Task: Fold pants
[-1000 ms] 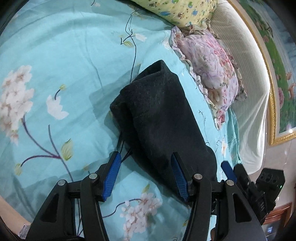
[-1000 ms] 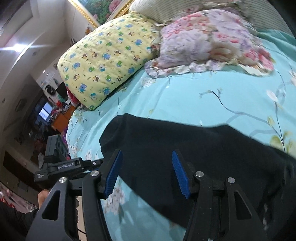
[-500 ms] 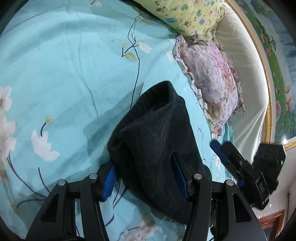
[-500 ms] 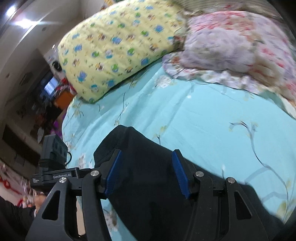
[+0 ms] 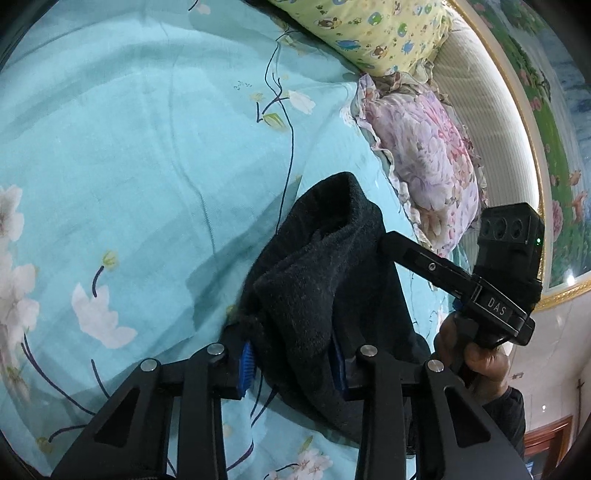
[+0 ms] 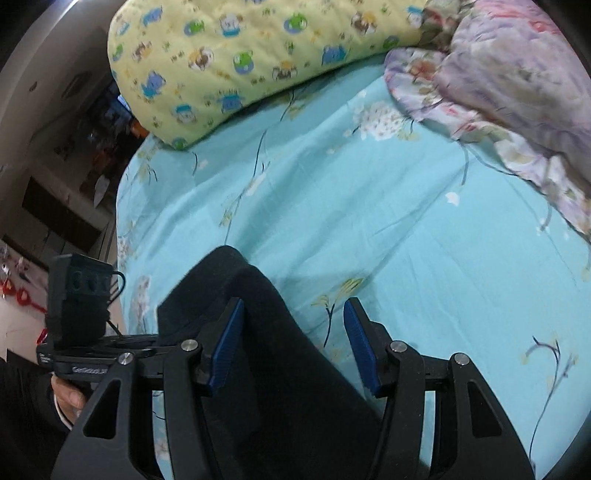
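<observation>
Soft, even indoor light across the pale turquoise floral bedsheet [image 5: 147, 147]; a bright strip glows along the gilded curved headboard edge [image 5: 532, 122] in the left wrist view, which is crisp; a soft shadow pools left of the black knitted pants [image 5: 325, 280], nearly textureless in their darkness; right wrist view smears the yellow cartoon-print pillow [image 6: 258, 59] and the lilac floral pillow [image 6: 517, 92]; fisheye bending and black vignette at every corner.

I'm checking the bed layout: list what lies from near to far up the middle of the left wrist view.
left gripper, its jaws closing with cloth between them → black pants → teal floral bedsheet → yellow cartoon-print pillow.
</observation>
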Demonstrator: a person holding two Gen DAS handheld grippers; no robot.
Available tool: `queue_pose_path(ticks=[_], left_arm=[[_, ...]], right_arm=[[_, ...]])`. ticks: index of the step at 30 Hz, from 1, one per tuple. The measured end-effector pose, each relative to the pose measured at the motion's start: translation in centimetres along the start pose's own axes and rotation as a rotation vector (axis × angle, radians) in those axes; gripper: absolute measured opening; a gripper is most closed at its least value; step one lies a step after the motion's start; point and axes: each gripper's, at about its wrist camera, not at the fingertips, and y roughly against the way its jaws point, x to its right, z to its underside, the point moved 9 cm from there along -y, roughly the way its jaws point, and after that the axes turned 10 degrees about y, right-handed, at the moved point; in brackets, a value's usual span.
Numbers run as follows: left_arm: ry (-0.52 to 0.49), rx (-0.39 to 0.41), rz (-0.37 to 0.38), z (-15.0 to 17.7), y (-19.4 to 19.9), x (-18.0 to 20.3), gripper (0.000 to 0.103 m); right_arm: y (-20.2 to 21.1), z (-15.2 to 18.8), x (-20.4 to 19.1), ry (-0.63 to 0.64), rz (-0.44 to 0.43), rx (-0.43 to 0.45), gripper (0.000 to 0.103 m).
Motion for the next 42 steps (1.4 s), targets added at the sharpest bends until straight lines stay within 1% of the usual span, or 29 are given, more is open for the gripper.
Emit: queue_pose_path(ticks=[4,6,10,12,15,19,24,28,35,42], left_arm=[[-0.003,0.001,0.001,0.0,-0.1,0.1,0.034],[-0.012,0.006,-0.004,0.0,-0.2,0.1,0.032],[-0.028,0.012,-0.017,0.0,-0.2,0.4,0.028],[-0.039,0.010,-0.019,0.0,-0.2,0.6,0.025],[-0.054,0.012,-0.010,0.2,0.1,1.2,0.021],[-0.079,0.026,0.011,0.7,1.2,2.6,0.019],[-0.150,0.045,0.055,1.8,3.0,6.2,0.019],[-0.214,0.046,0.092,3.2,4.3,9.2,0.018],[-0.319,0.024,0.132,6.7,5.1,13.8,0.018],[-0.412,-0.028,0.156,11.2,4.2,17.8,0.018]], right_arm=[[-1.0,-0.1,-0.8,0.037,-0.044,-0.028,0.056],[-1.4,-0.1,-1.6,0.067,-0.062,-0.040,0.044],[-2.6,-0.3,-1.9,0.095,-0.044,-0.075,0.033],[-2.7,-0.3,-1.9,0.096,-0.034,-0.069,0.026],[-1.7,-0.2,-2.4,0.103,-0.027,-0.032,0.021],[0.8,0.0,-3.1,0.092,-0.029,0.035,0.020],[4.7,0.2,-4.1,0.087,-0.022,0.126,0.019],[8.4,0.5,-4.4,0.052,-0.022,0.219,0.019],[13.8,2.9,-4.2,0.000,-0.001,0.334,0.019],[18.3,6.5,-2.8,-0.065,0.033,0.418,0.019]])
